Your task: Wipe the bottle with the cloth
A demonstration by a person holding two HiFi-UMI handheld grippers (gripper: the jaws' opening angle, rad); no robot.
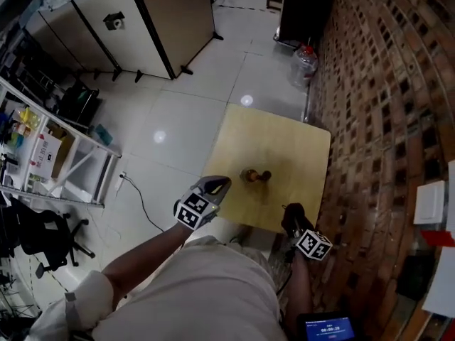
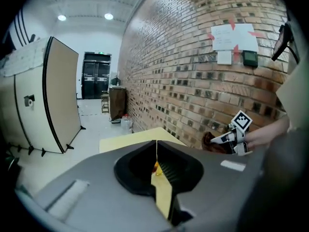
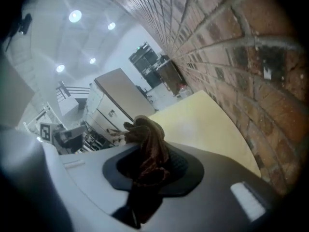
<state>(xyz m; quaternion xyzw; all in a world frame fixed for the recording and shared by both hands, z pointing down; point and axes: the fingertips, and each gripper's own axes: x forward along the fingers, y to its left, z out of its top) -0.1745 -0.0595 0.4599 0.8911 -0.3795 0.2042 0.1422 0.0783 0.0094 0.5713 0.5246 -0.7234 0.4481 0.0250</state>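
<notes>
A small brown bottle (image 1: 254, 176) lies on its side in the middle of the pale yellow table (image 1: 284, 141). My left gripper (image 1: 217, 185) hovers at the table's near left edge, a short way left of the bottle. Its jaws are shut, nothing visible between them (image 2: 156, 154). My right gripper (image 1: 293, 220) is over the near right edge of the table, shut on a crumpled dark brown cloth (image 3: 148, 148). The cloth bunches up above the jaws (image 3: 145, 175). That gripper and the cloth (image 2: 209, 141) also show at the right of the left gripper view.
A brick wall (image 1: 384, 105) runs along the table's right side. A beige folding partition (image 1: 149, 20) stands at the back left, with cluttered white shelves (image 1: 43, 148) at the left. A clear water jug (image 1: 304, 62) sits on the floor beyond the table.
</notes>
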